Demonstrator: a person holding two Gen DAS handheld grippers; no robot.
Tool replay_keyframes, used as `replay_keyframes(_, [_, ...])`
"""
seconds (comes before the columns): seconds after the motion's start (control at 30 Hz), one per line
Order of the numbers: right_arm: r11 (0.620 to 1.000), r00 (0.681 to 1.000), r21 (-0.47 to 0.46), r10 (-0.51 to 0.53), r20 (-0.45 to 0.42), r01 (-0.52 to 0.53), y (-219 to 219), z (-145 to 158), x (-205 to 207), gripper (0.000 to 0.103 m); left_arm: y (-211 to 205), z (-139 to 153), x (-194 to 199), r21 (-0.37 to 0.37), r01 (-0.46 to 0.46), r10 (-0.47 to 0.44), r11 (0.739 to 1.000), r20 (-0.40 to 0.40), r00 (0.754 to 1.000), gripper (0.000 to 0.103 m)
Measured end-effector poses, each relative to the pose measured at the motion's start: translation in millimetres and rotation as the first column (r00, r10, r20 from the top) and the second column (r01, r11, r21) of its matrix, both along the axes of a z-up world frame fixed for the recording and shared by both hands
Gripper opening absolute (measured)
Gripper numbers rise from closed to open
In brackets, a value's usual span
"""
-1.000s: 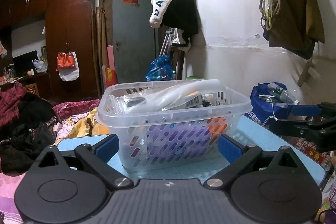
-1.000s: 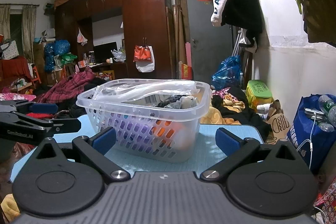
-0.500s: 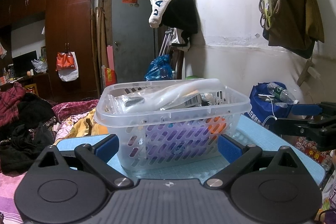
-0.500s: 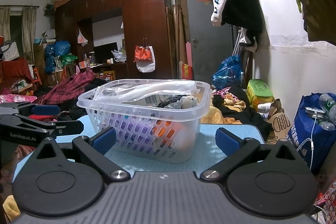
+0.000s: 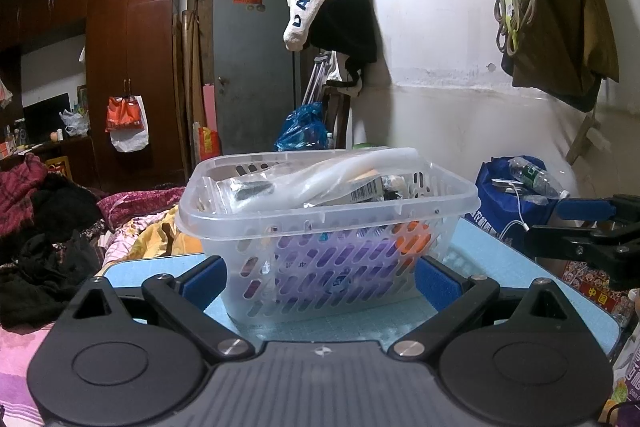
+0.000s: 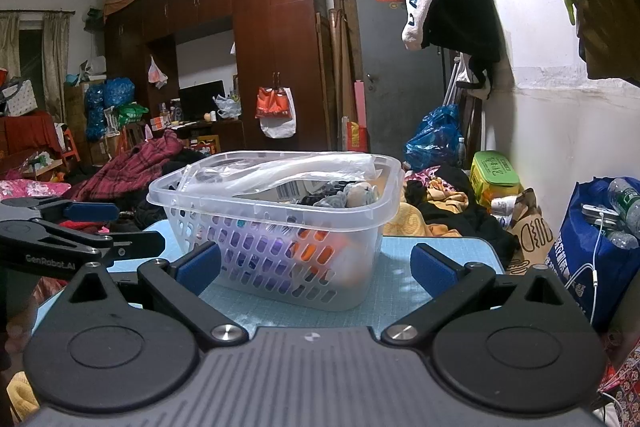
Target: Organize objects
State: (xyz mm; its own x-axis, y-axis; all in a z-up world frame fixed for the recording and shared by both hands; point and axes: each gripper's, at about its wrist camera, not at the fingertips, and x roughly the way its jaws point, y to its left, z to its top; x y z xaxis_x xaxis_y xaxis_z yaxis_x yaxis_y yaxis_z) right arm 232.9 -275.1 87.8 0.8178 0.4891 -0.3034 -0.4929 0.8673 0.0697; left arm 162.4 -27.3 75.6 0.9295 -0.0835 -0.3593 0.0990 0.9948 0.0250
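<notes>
Full basket on blue mat; left gripper and right gripper both spread wide, empty

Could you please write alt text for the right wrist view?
A clear plastic basket, full of packets and small things, stands on a blue mat between the open jaws of the right gripper. The left gripper shows at the left edge, and a cluttered bedroom lies behind.

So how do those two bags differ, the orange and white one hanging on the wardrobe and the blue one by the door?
The orange and white bag hangs off the floor from the wardrobe handle; the blue bag sits low. The first looks slack, the second bulges. Both look like thin plastic.
</notes>
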Motion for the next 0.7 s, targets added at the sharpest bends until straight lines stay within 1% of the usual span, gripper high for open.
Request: replay_keyframes(0.7, [1.0, 1.0, -0.004, 0.003, -0.002, -0.003, 2.0, -1.3, 0.2, 0.103, -1.7, -2.3, 1.9, -0.006, 0.003, -0.003, 1.0, -0.001, 1.0, 0.101])
